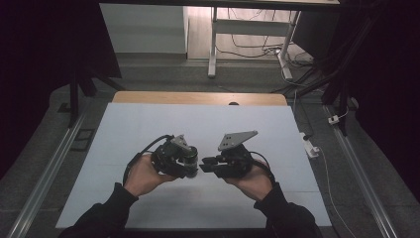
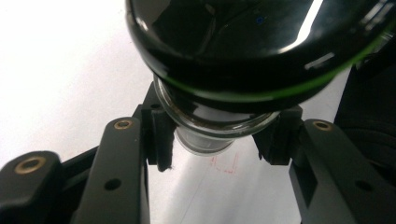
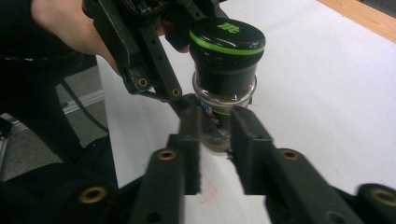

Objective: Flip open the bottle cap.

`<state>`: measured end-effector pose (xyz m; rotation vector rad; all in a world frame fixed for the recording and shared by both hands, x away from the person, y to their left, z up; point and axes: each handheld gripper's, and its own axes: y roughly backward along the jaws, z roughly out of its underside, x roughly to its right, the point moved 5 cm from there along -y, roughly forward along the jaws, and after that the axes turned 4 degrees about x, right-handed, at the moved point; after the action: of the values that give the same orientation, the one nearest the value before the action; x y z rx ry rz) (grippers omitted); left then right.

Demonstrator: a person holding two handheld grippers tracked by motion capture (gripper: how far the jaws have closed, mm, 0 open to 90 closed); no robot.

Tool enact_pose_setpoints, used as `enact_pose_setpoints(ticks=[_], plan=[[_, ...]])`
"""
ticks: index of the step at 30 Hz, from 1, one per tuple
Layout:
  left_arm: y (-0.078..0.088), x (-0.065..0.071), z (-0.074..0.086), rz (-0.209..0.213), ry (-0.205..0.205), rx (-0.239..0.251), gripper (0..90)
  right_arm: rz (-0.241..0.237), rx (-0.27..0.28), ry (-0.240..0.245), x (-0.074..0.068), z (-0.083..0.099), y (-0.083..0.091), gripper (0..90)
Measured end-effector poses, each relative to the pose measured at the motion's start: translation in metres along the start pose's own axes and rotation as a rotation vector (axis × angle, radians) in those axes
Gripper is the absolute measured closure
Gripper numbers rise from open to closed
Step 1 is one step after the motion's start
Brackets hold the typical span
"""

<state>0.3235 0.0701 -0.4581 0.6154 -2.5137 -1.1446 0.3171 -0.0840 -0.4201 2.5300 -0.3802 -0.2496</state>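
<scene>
Over the white table (image 1: pixel 148 129), both claws, left (image 2: pixel 212 149) and right (image 3: pixel 215 135), clamp the jar (image 3: pixel 225 79).

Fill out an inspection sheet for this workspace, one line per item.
Surface: white table top with a wooden far edge; faint red marks under the jar.
Job's things: one small glass jar with a black, green-ringed lid, brown contents inside.
Clutter: nothing seen.
Grippers: left hand-held gripper clamps the jar; right hand-held gripper has its jaws narrowly apart by the jar's lower part, contact unclear.
Cables: black cable loops from the left one; more lie on the floor beyond.
Surroundings: dark room, desk legs behind.
</scene>
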Motion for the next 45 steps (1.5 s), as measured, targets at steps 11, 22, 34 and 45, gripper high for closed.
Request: enact_pose_setpoints(ticks=[11, 22, 34, 45], plan=[[-0.003, 0.001, 0.0, -0.002, -0.006, -0.006, 53.5, -0.033, -0.003, -0.028, -0.003, -0.009, -0.003, 89.6], [-0.006, 0.003, 0.001, -0.004, -0.019, -0.015, 53.5, -0.024, -0.002, -0.027, -0.003, -0.015, -0.007, 89.7], [-0.008, 0.004, 0.001, -0.014, -0.025, -0.024, 53.6, -0.014, 0.002, -0.025, -0.002, -0.019, -0.008, 89.8], [-0.009, 0.007, 0.001, -0.012, -0.044, -0.026, 53.6, -0.004, 0.016, -0.029, 0.0, -0.025, -0.007, 89.8]])
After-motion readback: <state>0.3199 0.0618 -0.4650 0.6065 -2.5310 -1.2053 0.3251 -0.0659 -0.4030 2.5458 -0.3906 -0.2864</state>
